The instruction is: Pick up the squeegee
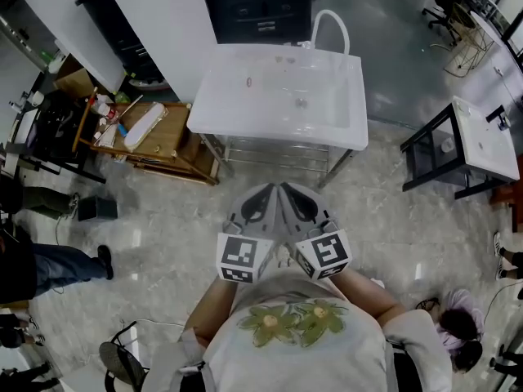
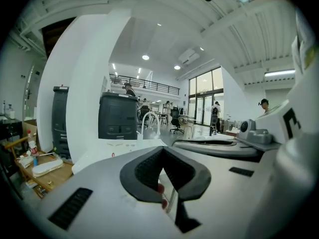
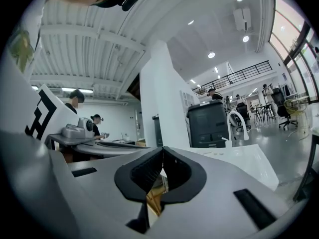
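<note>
Squeegee: can't positively ID it in any view. Best candidate is the white oblong thing (image 1: 145, 125) lying on the wooden tabletop (image 1: 178, 147) just left of the white basin (image 1: 245, 117), in among clutter, but it could be something else. The small marks (image 1: 249, 81) inside the basin are too small to read.

Step, my read: pre-approach, nothing picked up yet. The left gripper (image 1: 263, 193) and right gripper (image 1: 290, 193) are held up at the person's chest, side by side, noses touching or nearly so. Both are well apart from the basin and the wooden tabletop. Jaws on both are together, pads meeting at the tip, with nothing clamped. What shows through the gap behind the pads is just background.

Next move calls for:
- locating the target first
- carrying one gripper over and down to it
- spreading the jaws before arrival
- lining them across the handle or narrowest part, then closing

If it is the oblong thing, the left gripper is on the nearer side.

Hard to see:
- Both gripper views look roughly level across the room, so the basin shows mostly edge-on.
- The left gripper view catches the wooden tabletop only at its far left edge, distorted.
- The head view is too distant to resolve the clutter beside the oblong thing.
</note>
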Action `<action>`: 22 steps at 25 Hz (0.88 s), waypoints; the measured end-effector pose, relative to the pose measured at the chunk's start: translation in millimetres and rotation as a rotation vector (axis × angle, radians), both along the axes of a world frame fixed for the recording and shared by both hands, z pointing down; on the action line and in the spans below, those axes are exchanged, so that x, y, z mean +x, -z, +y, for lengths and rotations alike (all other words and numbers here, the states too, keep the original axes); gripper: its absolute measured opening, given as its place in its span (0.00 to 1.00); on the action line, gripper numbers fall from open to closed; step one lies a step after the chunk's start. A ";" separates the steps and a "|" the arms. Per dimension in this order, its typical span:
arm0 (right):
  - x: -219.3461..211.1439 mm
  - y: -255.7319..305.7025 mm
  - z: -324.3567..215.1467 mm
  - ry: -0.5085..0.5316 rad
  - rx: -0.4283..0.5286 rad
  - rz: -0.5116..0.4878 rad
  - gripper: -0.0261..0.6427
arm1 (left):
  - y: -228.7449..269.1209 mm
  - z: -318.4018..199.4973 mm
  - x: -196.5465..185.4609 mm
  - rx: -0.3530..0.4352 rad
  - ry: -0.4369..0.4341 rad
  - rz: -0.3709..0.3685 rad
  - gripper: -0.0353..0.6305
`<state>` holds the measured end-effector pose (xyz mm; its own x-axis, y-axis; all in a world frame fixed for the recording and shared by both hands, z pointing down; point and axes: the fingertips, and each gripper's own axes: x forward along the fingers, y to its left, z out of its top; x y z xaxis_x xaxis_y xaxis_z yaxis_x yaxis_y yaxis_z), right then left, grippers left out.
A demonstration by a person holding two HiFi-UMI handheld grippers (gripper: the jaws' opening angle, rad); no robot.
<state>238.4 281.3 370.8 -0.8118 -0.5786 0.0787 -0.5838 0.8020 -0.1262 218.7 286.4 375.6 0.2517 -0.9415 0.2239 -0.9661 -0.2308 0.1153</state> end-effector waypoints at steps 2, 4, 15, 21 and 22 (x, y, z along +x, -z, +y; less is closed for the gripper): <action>-10.6 -3.6 -5.4 0.032 -0.015 -0.004 0.07 | -2.8 -8.1 -10.3 -0.005 0.007 -0.004 0.07; -24.3 -8.2 -11.1 0.058 -0.019 0.012 0.07 | -7.5 -18.5 -23.9 -0.013 0.011 0.006 0.07; -110.1 -28.7 -95.7 -0.057 -0.061 0.033 0.07 | -29.4 -107.0 -110.8 -0.053 -0.057 0.018 0.06; -163.7 -33.2 -150.0 -0.106 -0.083 0.064 0.07 | -34.6 -161.2 -163.9 -0.071 -0.105 0.029 0.07; -172.7 -32.4 -157.8 -0.118 -0.085 0.069 0.07 | -33.7 -168.6 -173.0 -0.070 -0.109 0.030 0.07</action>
